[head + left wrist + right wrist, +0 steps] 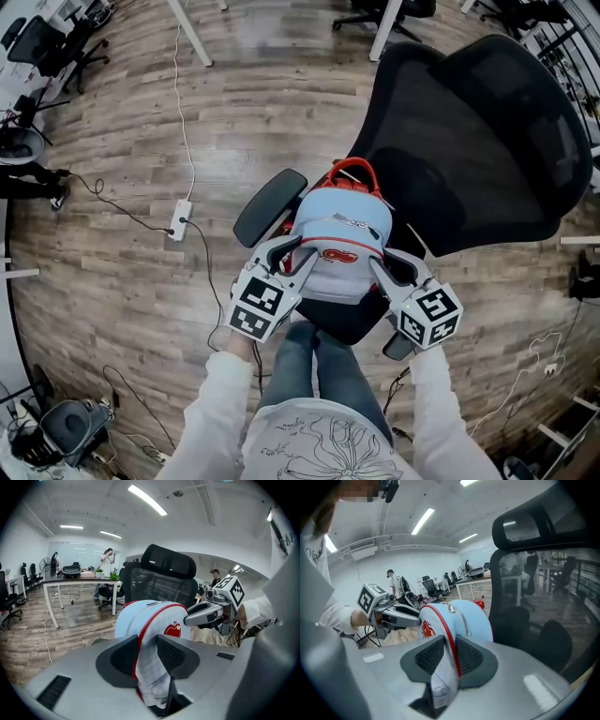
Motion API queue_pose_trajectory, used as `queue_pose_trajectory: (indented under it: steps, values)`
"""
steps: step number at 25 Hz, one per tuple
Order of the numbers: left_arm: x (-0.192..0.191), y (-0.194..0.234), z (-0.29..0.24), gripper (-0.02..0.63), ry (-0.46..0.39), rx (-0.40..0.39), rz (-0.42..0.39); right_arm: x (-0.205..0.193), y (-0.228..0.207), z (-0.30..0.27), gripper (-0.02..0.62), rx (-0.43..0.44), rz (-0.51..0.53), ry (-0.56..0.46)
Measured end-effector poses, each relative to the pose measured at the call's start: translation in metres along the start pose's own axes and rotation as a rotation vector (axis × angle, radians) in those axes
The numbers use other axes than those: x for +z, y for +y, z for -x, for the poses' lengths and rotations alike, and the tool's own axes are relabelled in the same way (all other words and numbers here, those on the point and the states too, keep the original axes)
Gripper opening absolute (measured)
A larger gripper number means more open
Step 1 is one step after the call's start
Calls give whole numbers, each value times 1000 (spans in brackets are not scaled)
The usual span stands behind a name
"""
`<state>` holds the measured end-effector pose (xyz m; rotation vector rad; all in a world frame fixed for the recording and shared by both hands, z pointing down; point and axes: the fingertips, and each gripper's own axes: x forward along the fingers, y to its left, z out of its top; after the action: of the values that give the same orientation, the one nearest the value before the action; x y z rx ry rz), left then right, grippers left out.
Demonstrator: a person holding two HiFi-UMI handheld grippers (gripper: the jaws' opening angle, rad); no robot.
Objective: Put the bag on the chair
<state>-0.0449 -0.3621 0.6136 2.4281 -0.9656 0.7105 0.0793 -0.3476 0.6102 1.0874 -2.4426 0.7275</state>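
Note:
A light blue bag (337, 246) with red trim, a red top handle and a red apple badge stands upright over the seat (349, 323) of a black mesh office chair (469, 141), in front of its backrest. Whether it rests on the seat I cannot tell. My left gripper (289, 251) pinches the bag's left side and my right gripper (389, 267) its right side. In the left gripper view the bag's fabric (150, 616) fills the gap of my left gripper (146, 641). The right gripper view shows the bag's red-trimmed edge (464, 616) clamped in my right gripper (451, 644).
The chair's left armrest (270, 206) juts out just left of the bag. A white power strip (180, 218) and cables lie on the wood floor to the left. White desk legs (192, 33) stand at the back. My own legs (319, 361) are against the seat front.

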Motion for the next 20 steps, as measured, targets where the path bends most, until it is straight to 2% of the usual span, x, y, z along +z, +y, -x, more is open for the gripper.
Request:
queue_pose_trajectory:
  steps: [10, 20]
  values:
    - [-49, -6, -50, 132, 103, -26, 31, -59, -34, -23, 91, -22, 56, 140]
    - [-86, -7, -84, 130, 161, -34, 70, -100, -55, -39, 91, -27, 68, 210]
